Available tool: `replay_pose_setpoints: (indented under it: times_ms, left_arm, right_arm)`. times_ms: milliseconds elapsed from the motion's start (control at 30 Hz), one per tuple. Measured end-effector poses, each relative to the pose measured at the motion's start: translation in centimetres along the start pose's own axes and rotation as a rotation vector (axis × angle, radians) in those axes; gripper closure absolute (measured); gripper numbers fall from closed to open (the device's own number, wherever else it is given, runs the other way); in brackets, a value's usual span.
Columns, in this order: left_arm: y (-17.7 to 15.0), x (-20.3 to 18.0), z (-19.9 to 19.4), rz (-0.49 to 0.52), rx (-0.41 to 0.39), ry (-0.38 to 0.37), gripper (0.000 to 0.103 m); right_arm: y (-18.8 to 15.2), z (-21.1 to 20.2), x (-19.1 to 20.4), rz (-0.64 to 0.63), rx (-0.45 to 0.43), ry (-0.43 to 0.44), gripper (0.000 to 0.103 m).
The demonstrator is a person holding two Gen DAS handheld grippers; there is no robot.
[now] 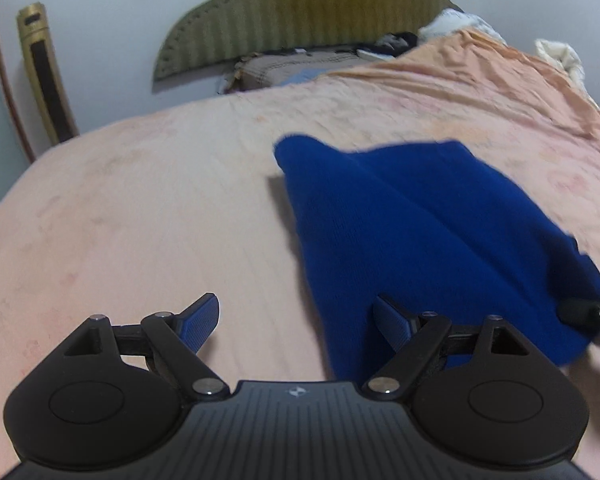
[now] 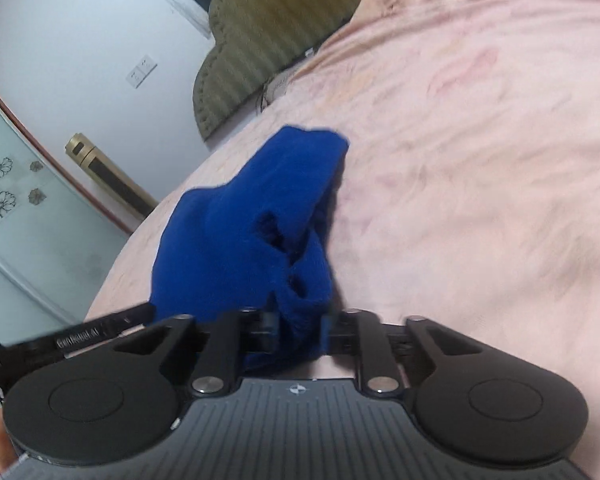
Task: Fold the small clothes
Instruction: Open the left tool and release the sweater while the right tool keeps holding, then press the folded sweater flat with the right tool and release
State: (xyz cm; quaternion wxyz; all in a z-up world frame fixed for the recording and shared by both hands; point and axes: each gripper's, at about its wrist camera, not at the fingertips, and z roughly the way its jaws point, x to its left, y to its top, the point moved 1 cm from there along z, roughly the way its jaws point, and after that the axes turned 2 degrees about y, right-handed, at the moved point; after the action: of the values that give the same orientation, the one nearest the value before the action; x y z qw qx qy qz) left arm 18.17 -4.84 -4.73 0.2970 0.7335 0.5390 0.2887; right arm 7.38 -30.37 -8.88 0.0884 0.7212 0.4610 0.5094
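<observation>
Pinched between the nearly closed jaws of the right gripper [image 2: 300, 330], a bunched end of the blue garment [image 2: 248, 232] is held, the rest draped onto the pink bedsheet [image 2: 480, 160]. The left gripper [image 1: 296, 320] is spread wide and grips nothing, its right finger lying over the cloth's near edge. The knit is judged light, soft and limp, so sagging and creasing are to be expected. A free corner or hem is best taken by the empty gripper, well apart from the pinch, so the cloth can be stretched flat.

Pink bedsheet [image 1: 140, 220], olive padded headboard [image 1: 308, 12], white wall [image 1: 100, 40], gold tower fan [image 1: 46, 76].
</observation>
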Motion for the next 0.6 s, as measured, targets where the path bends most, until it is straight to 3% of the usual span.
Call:
replay_pose_setpoints:
  times_ms: [100, 133, 167, 200, 267, 433, 600]
  left_arm:
    - [-0.9, 0.3, 0.0, 0.015, 0.000, 0.003, 0.018]
    - [-0.9, 0.7, 0.0, -0.002, 0.005, -0.021, 0.018]
    - [-0.9, 1.1, -0.1, -0.020, 0.010, -0.057, 0.018]
    - [-0.8, 1.4, 0.0, -0.041, 0.021, -0.111, 0.018]
    - [-0.5, 2.0, 0.5, -0.090, 0.047, -0.207, 0.018]
    - [0.0, 3.0, 3.6, -0.245, 0.127, -0.365, 0.015]
    - [0.8, 3.1, 5.3, -0.302, 0.095, -0.472, 0.014]
  right_arm:
    - [0.0, 0.3, 0.3, -0.028, 0.031, -0.003, 0.082]
    - [0.2, 0.2, 0.3, -0.031, 0.032, -0.015, 0.075]
    - [0.6, 0.1, 0.2, -0.029, 0.027, -0.019, 0.062]
    - [0.9, -0.3, 0.0, -0.028, 0.018, -0.013, 0.058]
    - [2.0, -0.4, -0.3, -0.026, 0.019, 0.010, 0.037]
    - [4.7, 2.7, -0.4, -0.085, 0.102, 0.046, 0.036]
    - [6.4, 6.3, -0.3, -0.092, 0.177, 0.184, 0.034]
